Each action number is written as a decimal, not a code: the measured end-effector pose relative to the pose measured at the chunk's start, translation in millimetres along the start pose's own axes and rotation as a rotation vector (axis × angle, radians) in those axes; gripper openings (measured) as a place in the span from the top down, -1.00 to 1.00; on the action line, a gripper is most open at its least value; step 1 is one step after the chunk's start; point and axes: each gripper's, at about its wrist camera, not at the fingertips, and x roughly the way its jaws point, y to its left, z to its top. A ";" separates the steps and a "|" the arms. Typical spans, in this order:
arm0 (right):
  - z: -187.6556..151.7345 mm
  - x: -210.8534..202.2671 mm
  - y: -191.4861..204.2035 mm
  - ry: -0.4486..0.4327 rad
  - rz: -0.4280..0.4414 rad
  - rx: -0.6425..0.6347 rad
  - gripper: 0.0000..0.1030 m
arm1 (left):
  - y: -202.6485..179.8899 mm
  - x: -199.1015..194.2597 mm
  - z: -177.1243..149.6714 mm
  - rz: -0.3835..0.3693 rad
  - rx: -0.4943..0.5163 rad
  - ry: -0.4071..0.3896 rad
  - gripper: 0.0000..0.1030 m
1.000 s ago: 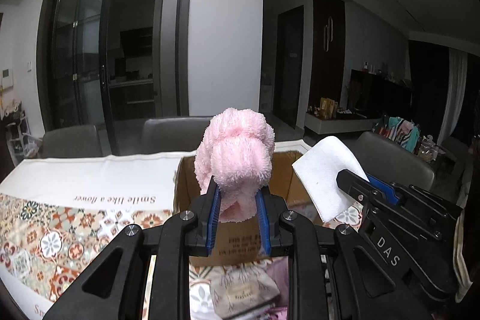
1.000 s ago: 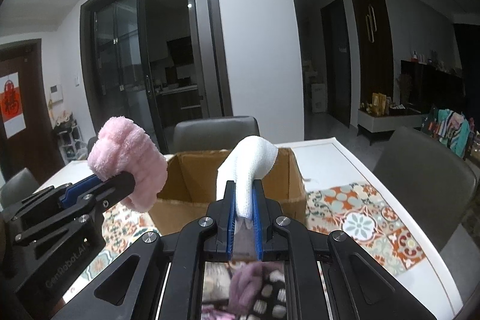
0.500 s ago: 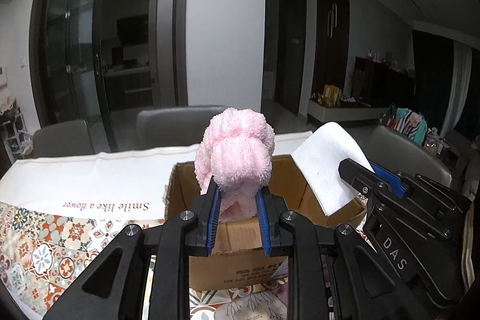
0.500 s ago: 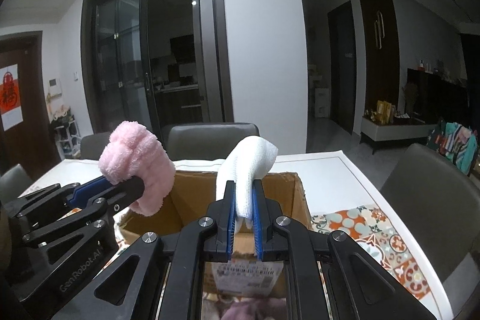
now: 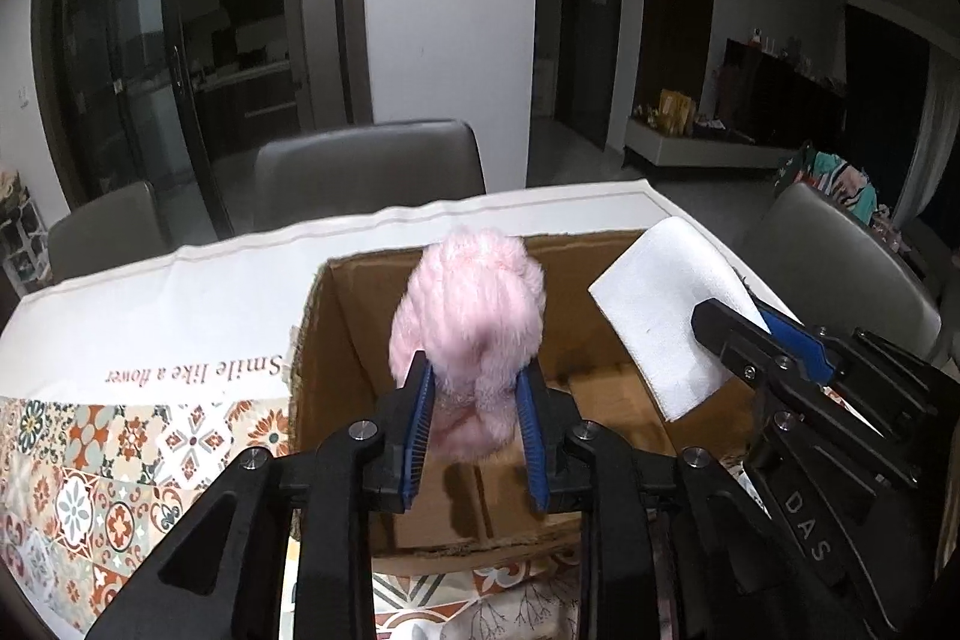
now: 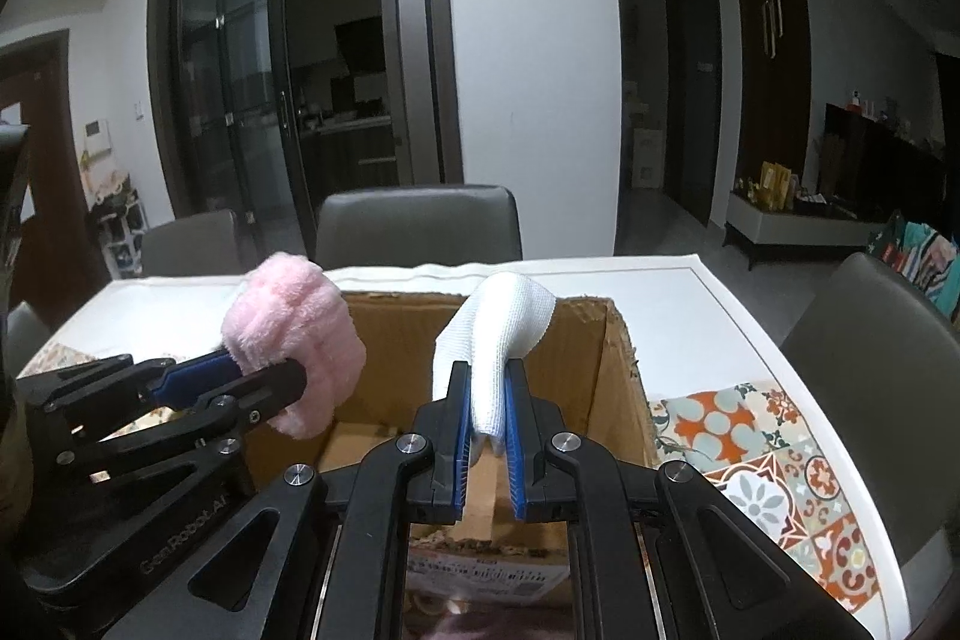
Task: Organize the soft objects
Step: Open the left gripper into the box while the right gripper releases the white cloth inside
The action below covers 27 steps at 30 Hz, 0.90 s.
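My left gripper (image 5: pixel 471 376) is shut on a fluffy pink cloth (image 5: pixel 471 334) and holds it over the open cardboard box (image 5: pixel 336 340). It also shows in the right wrist view (image 6: pixel 288 334), at the box's left side. My right gripper (image 6: pixel 485 376) is shut on a folded white cloth (image 6: pixel 498 334) and holds it over the same box (image 6: pixel 612 370). The white cloth also shows in the left wrist view (image 5: pixel 666 316), over the box's right side. The box floor that shows is bare cardboard.
The box stands on a table with a white and patterned tile cloth (image 5: pixel 120 436). Grey chairs (image 5: pixel 366 166) stand at the far side and at the right (image 6: pixel 870 340). More soft items (image 6: pixel 480 622) lie on the table in front of the box.
Both grippers have moved forward and tilted down, carrying the pink and white cloths from in front of the box to over its opening. Both grips are unchanged.
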 end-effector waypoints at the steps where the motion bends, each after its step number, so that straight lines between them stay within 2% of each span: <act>1: 1.2 3.0 -0.6 0.010 0.001 -0.002 0.76 | 0.1 2.4 0.2 -0.007 -0.001 0.011 0.28; 4: 3.4 8.2 -4.7 0.028 0.001 0.004 0.68 | 1.8 4.9 0.2 -0.002 -0.004 0.022 0.10; 7: 5.3 10.7 -8.6 0.040 -0.002 0.016 0.29 | 6.1 1.5 -0.4 0.015 -0.019 0.016 0.00; 11: 5.4 7.2 -13.4 0.036 -0.008 0.030 0.19 | 8.7 -8.4 -4.0 0.030 -0.025 -0.003 -0.05; 17: 3.5 -9.3 -12.1 0.020 -0.042 0.037 0.18 | 9.1 -31.4 -14.4 0.045 -0.026 -0.041 -0.15; 27: -3.6 -54.1 -11.5 -0.015 -0.039 0.066 0.18 | 6.4 -78.2 -30.8 0.033 -0.041 -0.087 -0.19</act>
